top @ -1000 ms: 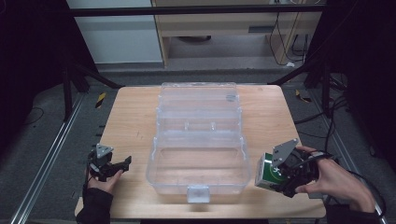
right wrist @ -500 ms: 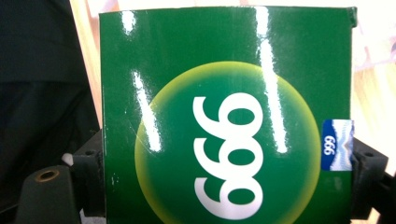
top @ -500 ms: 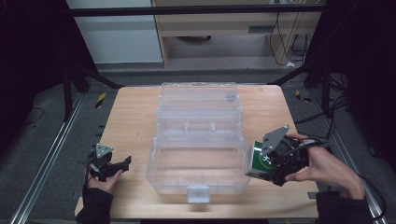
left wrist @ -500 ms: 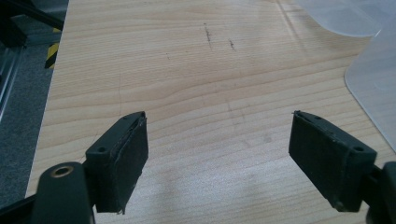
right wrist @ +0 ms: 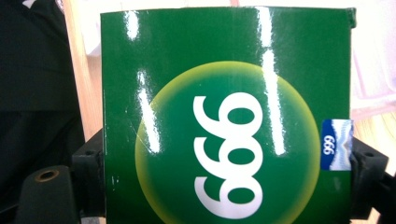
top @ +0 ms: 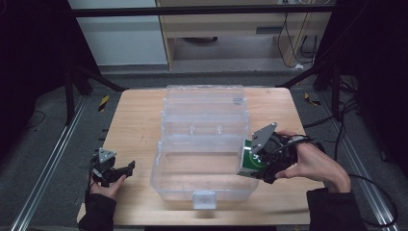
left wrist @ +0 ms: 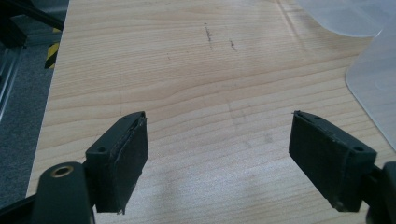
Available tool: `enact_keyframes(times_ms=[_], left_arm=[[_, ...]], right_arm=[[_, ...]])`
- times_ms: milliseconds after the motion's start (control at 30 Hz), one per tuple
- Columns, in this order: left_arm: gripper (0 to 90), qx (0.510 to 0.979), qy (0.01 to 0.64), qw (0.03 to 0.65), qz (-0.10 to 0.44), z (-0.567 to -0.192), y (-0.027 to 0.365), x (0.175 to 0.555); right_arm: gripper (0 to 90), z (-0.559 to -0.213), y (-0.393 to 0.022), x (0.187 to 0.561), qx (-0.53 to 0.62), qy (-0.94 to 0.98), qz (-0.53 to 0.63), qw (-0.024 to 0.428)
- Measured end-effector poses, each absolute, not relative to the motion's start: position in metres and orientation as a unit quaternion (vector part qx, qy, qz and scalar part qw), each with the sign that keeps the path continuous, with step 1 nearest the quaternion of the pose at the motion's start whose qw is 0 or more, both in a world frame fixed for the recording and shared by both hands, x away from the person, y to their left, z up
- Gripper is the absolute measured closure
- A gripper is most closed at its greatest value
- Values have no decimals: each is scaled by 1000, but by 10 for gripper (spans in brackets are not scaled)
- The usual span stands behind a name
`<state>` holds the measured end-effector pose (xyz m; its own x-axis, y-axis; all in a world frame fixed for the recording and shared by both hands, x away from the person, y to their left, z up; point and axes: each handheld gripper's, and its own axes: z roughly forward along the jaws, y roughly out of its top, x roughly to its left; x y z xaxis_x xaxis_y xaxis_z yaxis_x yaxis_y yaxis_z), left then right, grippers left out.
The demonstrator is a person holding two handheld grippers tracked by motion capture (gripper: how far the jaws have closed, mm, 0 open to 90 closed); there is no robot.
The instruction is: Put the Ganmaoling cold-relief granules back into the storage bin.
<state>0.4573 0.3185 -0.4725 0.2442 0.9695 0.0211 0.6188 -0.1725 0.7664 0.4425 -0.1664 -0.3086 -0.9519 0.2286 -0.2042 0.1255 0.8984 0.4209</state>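
R gripper (top: 255, 161) is clamping a green box (right wrist: 224, 116) at the right rim of the clear bin (top: 202, 144). L gripper (top: 115, 171) is resting w/ jaws apart, well left of the bin.

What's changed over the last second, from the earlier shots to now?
The right gripper, shut on the green box, has carried it up and in from the table's right edge to the right rim of the clear plastic case. The grip on the box is unchanged. The left gripper stayed put near the table's left front corner, jaws open on nothing, and the case sits open as before.
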Motion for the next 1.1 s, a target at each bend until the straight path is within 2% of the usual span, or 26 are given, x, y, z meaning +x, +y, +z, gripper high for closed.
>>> enact_keyframes(times_ms=[1100], left_arm=[[191,715,555,331,269,-471,320,456]], right_arm=[[159,-345,-125,455,50,975,186,112]])
